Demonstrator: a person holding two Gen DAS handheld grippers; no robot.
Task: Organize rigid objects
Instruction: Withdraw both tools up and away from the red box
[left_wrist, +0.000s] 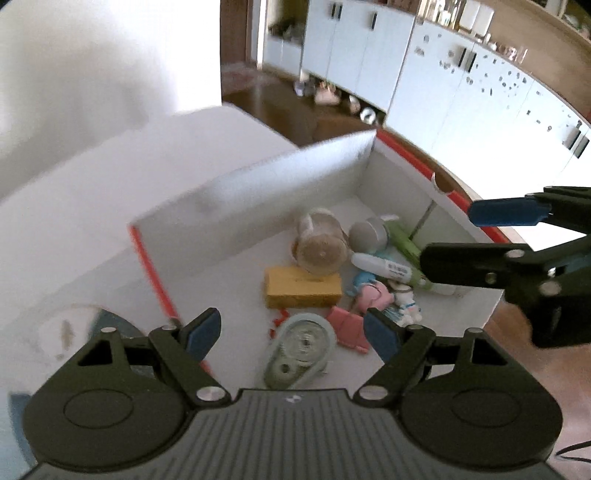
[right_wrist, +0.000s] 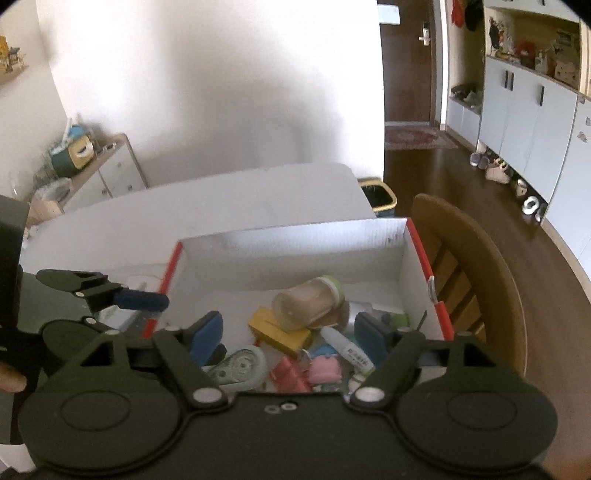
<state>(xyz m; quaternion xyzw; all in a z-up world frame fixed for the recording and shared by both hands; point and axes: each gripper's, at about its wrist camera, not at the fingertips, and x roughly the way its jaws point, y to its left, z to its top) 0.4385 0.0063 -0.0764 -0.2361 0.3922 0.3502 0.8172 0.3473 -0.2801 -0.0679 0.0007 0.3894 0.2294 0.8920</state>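
While both grippers hang over the box (right_wrist: 402, 258) | L gripper (left_wrist: 293, 334) fingers wide, empty; R gripper (right_wrist: 290, 338) fingers wide, empty | items piled in box: yellow block (left_wrist: 303, 290), jar (left_wrist: 321, 245), marker (left_wrist: 384, 267), tape dispenser (left_wrist: 299, 350) | dispenser lies just below-ahead of L fingers, long axis running away from them; L nearer, I'd judge

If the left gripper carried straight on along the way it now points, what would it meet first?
Most likely the correction tape dispenser, lying on the floor of the white box between the open, empty left gripper fingers. Depth is hard to judge; the pink piece beside it may be equally near.
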